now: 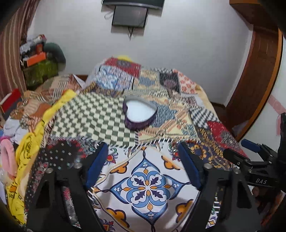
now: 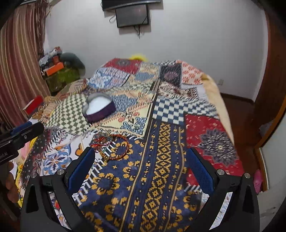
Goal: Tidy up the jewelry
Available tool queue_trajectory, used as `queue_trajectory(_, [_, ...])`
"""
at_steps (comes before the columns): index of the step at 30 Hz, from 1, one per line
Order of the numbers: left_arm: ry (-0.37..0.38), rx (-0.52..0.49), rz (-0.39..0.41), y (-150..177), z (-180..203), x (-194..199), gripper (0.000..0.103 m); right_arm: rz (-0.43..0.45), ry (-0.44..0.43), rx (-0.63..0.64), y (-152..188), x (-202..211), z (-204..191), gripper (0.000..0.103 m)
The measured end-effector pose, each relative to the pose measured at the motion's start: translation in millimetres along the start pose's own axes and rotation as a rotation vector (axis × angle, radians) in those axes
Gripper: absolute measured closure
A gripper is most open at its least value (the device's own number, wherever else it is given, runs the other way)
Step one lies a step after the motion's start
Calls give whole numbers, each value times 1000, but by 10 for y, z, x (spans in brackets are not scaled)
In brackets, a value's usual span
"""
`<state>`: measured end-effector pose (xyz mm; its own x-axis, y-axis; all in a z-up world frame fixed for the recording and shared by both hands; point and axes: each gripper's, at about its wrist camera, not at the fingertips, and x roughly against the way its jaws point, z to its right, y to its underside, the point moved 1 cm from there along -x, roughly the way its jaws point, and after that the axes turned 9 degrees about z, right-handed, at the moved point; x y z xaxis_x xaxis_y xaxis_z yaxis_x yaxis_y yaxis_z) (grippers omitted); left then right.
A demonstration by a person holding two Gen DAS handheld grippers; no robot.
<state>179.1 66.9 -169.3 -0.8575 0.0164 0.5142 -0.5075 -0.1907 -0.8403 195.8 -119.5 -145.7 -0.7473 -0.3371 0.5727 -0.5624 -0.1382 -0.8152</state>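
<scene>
- Left wrist view: left hand-held gripper (image 1: 143, 160) spread wide, blue-padded fingers (image 1: 97, 166) well apart, nothing between them, poised over the patchwork quilt (image 1: 148, 189) on the bed.
- Directly under the gap, a white patch with a blue and orange flower motif.
- Farther along the bed, toward its far end and about midway across, a heart-shaped box (image 1: 139, 114): purple wall, white inside, lid off, standing half on the green checked patch (image 1: 93, 117).
- Whether anything lies inside the box: cannot tell.
- At the right edge of the view, the right hand-held gripper (image 1: 250, 155), seen from the side, blue pad showing at the tip.
- Along the left edge of the bed, a yellow cloth (image 1: 32, 146) and mixed clutter; on the far wall, a dark screen (image 1: 130, 16).

- Right wrist view: right hand-held gripper (image 2: 141, 160) likewise opened wide, gripping nothing, over a navy patch with orange motifs (image 2: 155, 174).
- Just ahead of its left finger (image 2: 81, 167), a red and orange braided bracelet (image 2: 117, 148) lying flat on the quilt in a loop, a small tangle of other thin jewelry (image 2: 100, 141) touching its left side; too blurred to separate.
- Bracelet apart from both fingers, not gripped.
- Heart-shaped box (image 2: 99, 108) beyond the bracelet, toward the far left part of the bed, well apart from it.
- Left hand-held gripper (image 2: 25, 133) entering from the left edge of the view, beside the bed's left side.
- Striped curtain (image 2: 19, 71) at far left.
</scene>
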Motion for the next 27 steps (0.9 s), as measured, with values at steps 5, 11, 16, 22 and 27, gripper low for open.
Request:
queue_trajectory(5, [55, -23, -94, 88, 59, -322, 46, -27, -20, 38, 15, -186, -21, 3])
queue_trajectory(11, [134, -62, -127, 69, 196, -575, 61, -56, -41, 111, 5, -389, -67, 21])
queue_trajectory(16, [198, -98, -144, 14, 320, -738, 76, -107, -98, 117, 17, -571, -91, 43])
queue_trajectory(22, [258, -121, -176, 31, 437, -888, 83, -136, -119, 118, 60, -676, -69, 60])
queue_trajectory(27, [263, -153, -198, 72, 523, -967, 84, -128, -116, 144, 75, -655, -35, 68])
